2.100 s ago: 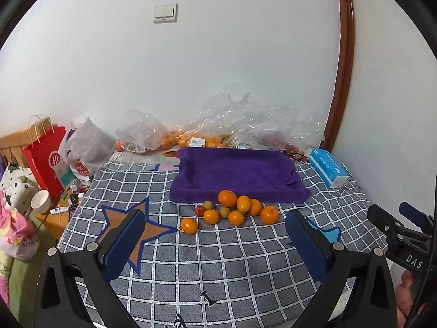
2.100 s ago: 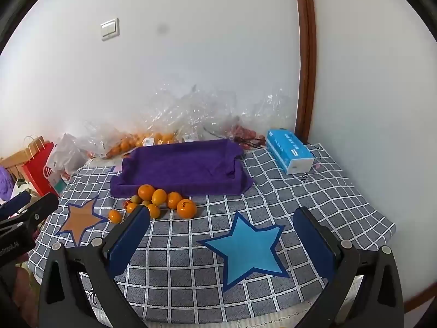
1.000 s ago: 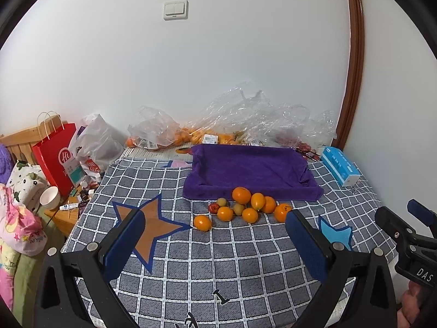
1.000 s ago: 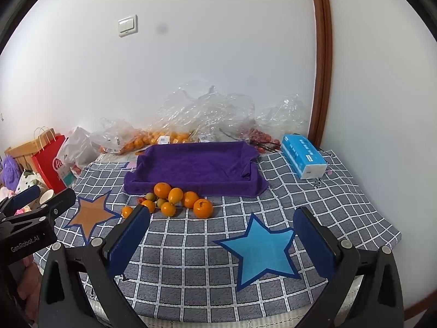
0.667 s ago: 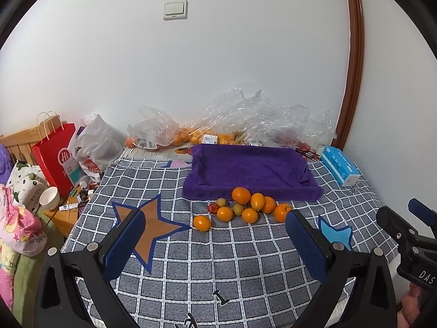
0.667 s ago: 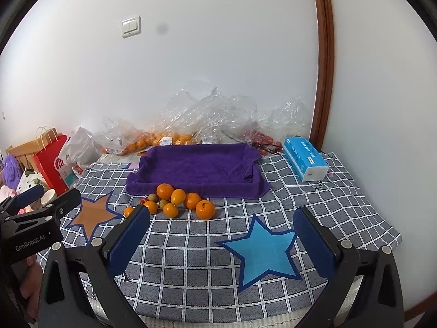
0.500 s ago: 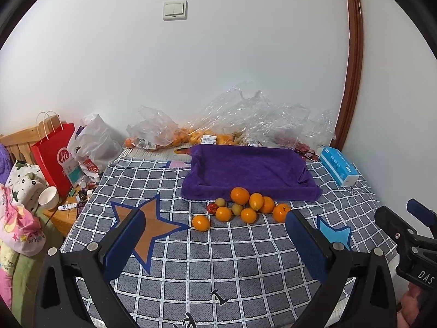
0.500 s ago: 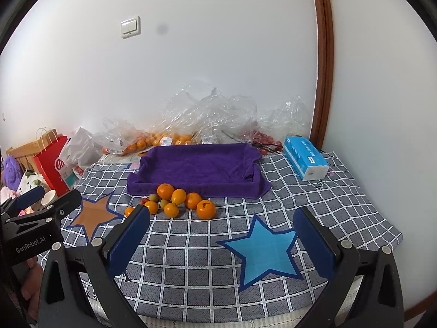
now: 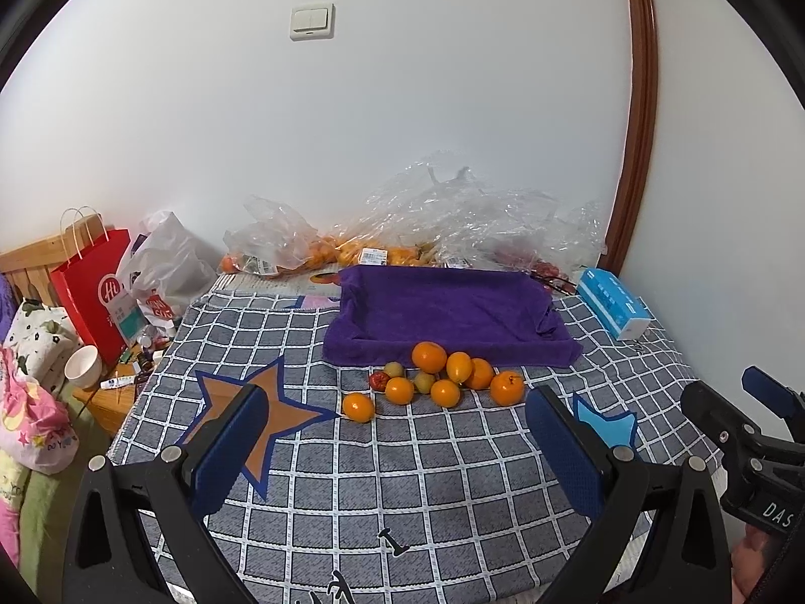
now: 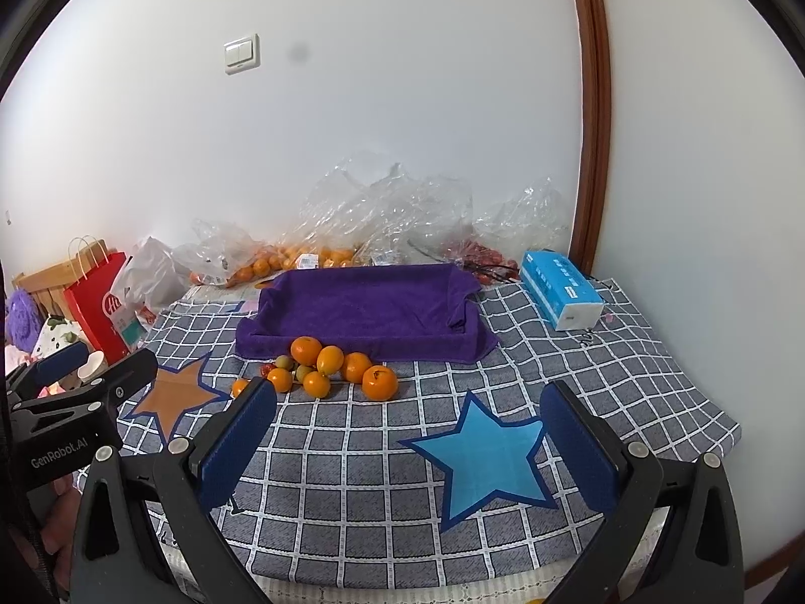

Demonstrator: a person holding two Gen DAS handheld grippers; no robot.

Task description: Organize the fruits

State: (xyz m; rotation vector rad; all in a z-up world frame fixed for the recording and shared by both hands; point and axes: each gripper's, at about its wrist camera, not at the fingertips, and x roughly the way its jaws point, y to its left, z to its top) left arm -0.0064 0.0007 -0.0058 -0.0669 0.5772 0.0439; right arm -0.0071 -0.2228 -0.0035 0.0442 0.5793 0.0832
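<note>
A cluster of several oranges (image 9: 445, 372) (image 10: 327, 362), with small green fruits (image 9: 394, 369) and a red one (image 9: 379, 380), lies on the checked tablecloth (image 9: 402, 473) just in front of a tray lined with purple cloth (image 9: 448, 312) (image 10: 362, 312). One orange (image 9: 358, 406) sits apart at the left. My left gripper (image 9: 397, 448) hovers open over the near table, short of the fruit, nothing between its fingers. My right gripper (image 10: 407, 443) is open too, to the right of the pile; it also appears in the left wrist view (image 9: 744, 448).
Clear plastic bags of oranges (image 9: 322, 251) and red fruit (image 10: 483, 254) line the wall behind the tray. A blue tissue box (image 10: 561, 294) lies at the right. A red paper bag (image 9: 95, 297), a white bowl (image 9: 83, 366) and clutter stand off the table's left edge.
Both views have drifted slightly since a second ago, the fruit pile sitting a little farther left in the left wrist view. Both grippers stay open and nothing on the table has moved.
</note>
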